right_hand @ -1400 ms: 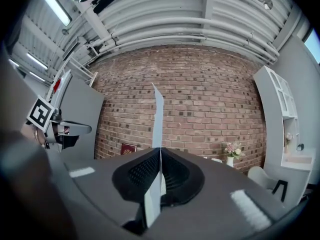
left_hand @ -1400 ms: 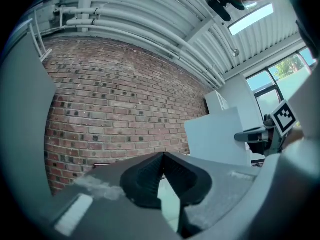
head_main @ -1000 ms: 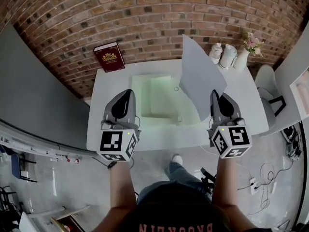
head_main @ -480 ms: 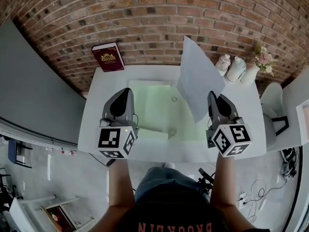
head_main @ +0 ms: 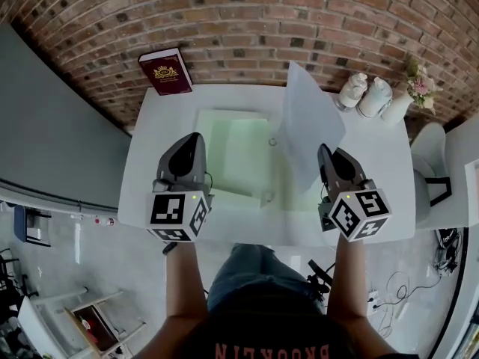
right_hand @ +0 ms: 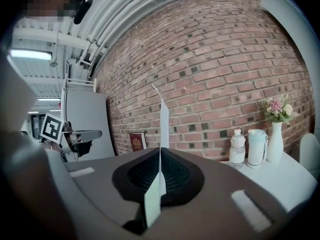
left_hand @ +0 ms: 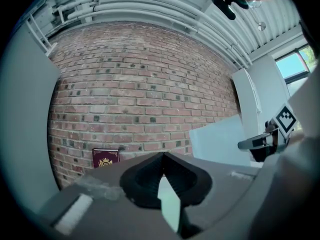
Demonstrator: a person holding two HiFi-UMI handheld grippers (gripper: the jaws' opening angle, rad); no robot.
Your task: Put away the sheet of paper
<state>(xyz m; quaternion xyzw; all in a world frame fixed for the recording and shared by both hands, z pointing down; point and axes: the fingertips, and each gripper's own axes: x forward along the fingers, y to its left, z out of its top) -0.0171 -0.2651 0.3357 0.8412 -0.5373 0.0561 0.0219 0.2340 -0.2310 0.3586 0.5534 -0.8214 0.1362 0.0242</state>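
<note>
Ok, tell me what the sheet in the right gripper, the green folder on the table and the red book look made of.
The sheet looks like thin matte white paper: it bows where it stands up from the right gripper. The green folder is probably translucent plastic, pale and faintly glossy. The red book has a stiff cover, cloth or leatherette, with a gold emblem.

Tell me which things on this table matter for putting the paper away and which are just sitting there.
For the job:
- sheet of paper, clamped in the right gripper
- pale green folder, probably where it goes

Just lying about:
- red book
- small bottle
- white flask
- vase of flowers
</note>
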